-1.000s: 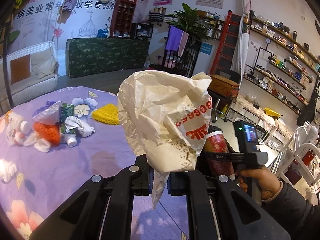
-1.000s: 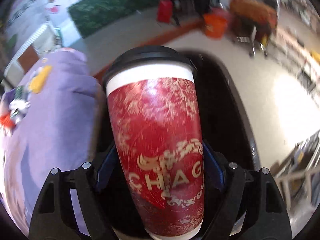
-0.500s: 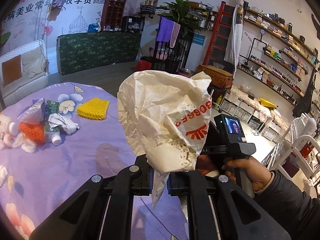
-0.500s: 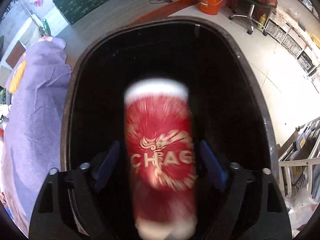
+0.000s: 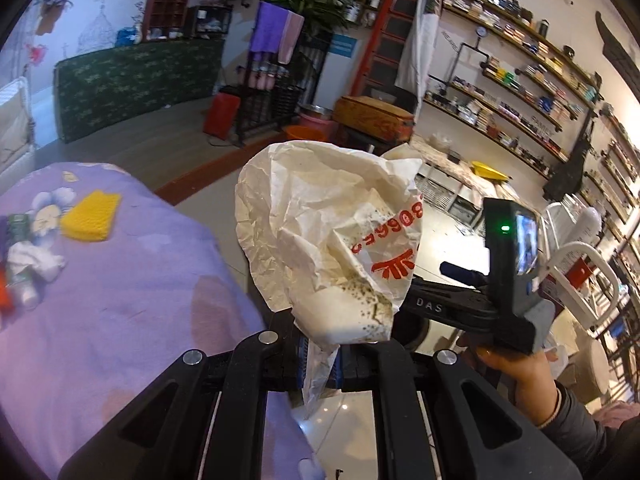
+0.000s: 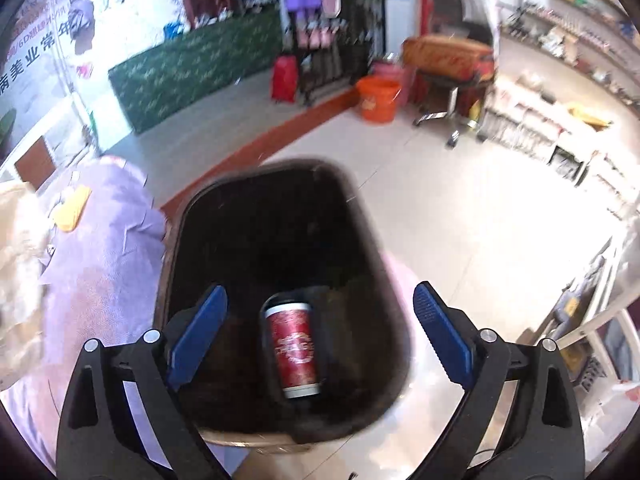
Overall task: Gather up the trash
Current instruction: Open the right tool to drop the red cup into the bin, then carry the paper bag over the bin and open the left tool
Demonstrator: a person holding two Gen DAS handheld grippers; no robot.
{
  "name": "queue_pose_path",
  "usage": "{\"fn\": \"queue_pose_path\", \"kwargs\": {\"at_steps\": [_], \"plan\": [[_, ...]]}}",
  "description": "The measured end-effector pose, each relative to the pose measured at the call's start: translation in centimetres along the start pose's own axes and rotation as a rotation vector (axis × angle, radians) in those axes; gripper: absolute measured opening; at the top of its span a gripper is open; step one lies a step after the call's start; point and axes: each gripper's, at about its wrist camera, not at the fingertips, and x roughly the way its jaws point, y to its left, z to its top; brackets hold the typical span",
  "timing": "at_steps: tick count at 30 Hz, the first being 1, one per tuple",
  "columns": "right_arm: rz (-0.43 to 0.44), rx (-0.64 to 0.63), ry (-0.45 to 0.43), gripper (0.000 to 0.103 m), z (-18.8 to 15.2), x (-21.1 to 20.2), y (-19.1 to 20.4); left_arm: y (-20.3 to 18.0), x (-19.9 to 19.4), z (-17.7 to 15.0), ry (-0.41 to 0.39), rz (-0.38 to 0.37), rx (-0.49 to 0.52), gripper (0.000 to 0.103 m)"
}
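- On the left, the bench (image 5: 132,304) wore a purple flowered cloth and carried a yellow sponge (image 5: 91,215), with crumpled white tissue (image 5: 34,258) and a small bottle (image 5: 24,288) near its left edge
- The left hand-held gripper (image 5: 320,364) was clenched on the lower tail of a crumpled, grease-spotted paper bag (image 5: 332,240) with red print; the bag stood up above the bench's right edge
- Just right of the bag, a hand (image 5: 516,368) in a dark sleeve held the right hand-held gripper (image 6: 320,336), released, its blue pads (image 6: 198,334) spread wide with nothing pressed between them; its jaws had just been opening
- Below that gripper stood a dark trash bin (image 6: 372,216) on the tiled floor beside the bench, and a red paper cup (image 6: 296,350) with a white rim lay at its bottom, apart from both pads
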Motion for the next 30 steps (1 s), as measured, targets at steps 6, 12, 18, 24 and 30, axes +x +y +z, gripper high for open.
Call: {"fn": "queue_pose_path", "kwargs": {"at_steps": [6,12,18,24,30], "plan": [[-0.079,0.079,-0.093,0.094,-0.7,-3.4,-3.3,-3.0,3.7,1.1,0.075,-0.062,0.061,0.009],[-0.110,0.178,-0.131,0.094,-0.4,-3.9,-6.1,-5.0,6.9,1.4,0.139,-0.077,0.127,0.009],[-0.131,0.228,-0.130,0.094,-0.4,-3.9,-8.3,-4.9,9.3,0.7,0.207,-0.058,0.131,0.009],[-0.124,0.253,-0.109,0.094,-1.2,-3.7,-9.3,-5.2,10.6,0.9,0.227,-0.076,0.111,0.043],[-0.100,0.241,-0.103,0.095,-1.3,-3.5,-8.7,-4.6,9.2,0.8,0.164,-0.085,0.075,0.088]]}}
